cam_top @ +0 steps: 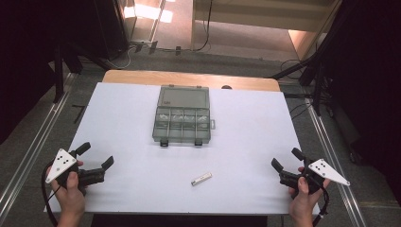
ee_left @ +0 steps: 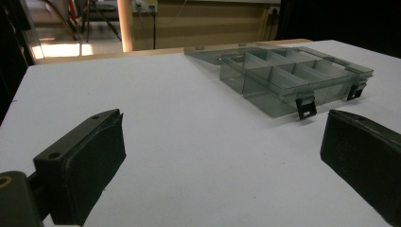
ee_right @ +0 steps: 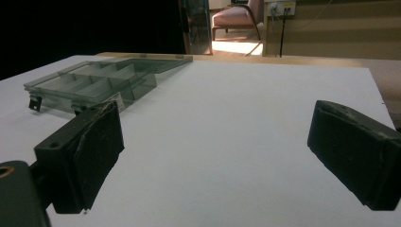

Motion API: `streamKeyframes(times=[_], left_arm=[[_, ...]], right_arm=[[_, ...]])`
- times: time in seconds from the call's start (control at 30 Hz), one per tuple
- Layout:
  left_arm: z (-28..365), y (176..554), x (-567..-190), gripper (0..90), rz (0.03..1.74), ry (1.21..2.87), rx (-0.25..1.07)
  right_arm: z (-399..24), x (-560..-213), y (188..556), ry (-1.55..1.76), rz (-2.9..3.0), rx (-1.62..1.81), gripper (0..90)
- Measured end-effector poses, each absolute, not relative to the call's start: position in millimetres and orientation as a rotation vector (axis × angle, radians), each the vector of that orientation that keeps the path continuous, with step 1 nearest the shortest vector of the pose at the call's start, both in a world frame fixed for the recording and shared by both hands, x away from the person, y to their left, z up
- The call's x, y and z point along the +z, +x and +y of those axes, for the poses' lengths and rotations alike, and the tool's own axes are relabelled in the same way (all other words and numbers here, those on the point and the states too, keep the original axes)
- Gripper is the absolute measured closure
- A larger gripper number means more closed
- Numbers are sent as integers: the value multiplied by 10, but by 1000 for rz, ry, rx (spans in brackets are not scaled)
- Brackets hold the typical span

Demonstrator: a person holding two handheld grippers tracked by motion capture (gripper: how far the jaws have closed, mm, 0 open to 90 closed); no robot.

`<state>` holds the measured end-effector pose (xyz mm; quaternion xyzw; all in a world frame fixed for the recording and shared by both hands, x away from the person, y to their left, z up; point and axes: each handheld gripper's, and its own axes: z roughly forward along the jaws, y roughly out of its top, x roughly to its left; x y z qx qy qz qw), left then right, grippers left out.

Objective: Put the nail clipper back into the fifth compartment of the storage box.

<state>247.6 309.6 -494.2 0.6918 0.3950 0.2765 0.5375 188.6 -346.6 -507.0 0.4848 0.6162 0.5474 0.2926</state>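
Note:
A clear grey compartment box (cam_top: 182, 122) lies open in the middle of the white table, lid (cam_top: 184, 97) folded back flat, small pale items in its back row of compartments. The box also appears in the left gripper view (ee_left: 288, 78) and in the right gripper view (ee_right: 90, 85). A small white stick-shaped piece (cam_top: 201, 178) lies on the table in front of the box. My left gripper (cam_top: 97, 155) rests at the near left, held by a hand, open and empty. My right gripper (cam_top: 286, 158) rests at the near right, open and empty.
The white sheet (cam_top: 118, 118) covers a wooden table whose far edge (cam_top: 189, 78) shows bare. Metal rails and cables run on the floor to both sides. Broad free room lies between the grippers and the box.

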Motion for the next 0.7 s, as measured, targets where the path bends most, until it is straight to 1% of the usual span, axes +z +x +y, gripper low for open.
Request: streamKeyframes(times=[0.23, 0.4, 0.43, 0.53, 0.57, 0.63, 0.67, 0.7], left_arm=[[3087, 2473, -4945, 4, 941, 1650, 662], [3075, 2487, -4946, 4, 942, 1660, 664], [3070, 2489, -4948, 4, 944, 1657, 663], [3068, 2494, -4949, 4, 946, 1661, 663], [3069, 2492, -4950, 4, 949, 1659, 662], [3069, 2491, -4951, 4, 950, 1658, 661], [3071, 2491, -4951, 4, 948, 1659, 660], [3072, 2491, -4952, 4, 949, 1658, 660]], right_arm=[[-3366, -4982, 1868, 1262, 1664, 1463, 59], [-3238, -4881, 1855, 1212, 1723, 1471, 100], [-3175, -4844, 1859, 1193, 1755, 1473, 131], [-3110, -4809, 1870, 1166, 1791, 1487, 139], [-3045, -4777, 1887, 1138, 1825, 1505, 165], [-3007, -4757, 1892, 1134, 1841, 1508, 175], [-2969, -4737, 1899, 1128, 1857, 1506, 191], [-2896, -4698, 1920, 1121, 1886, 1505, 233]])
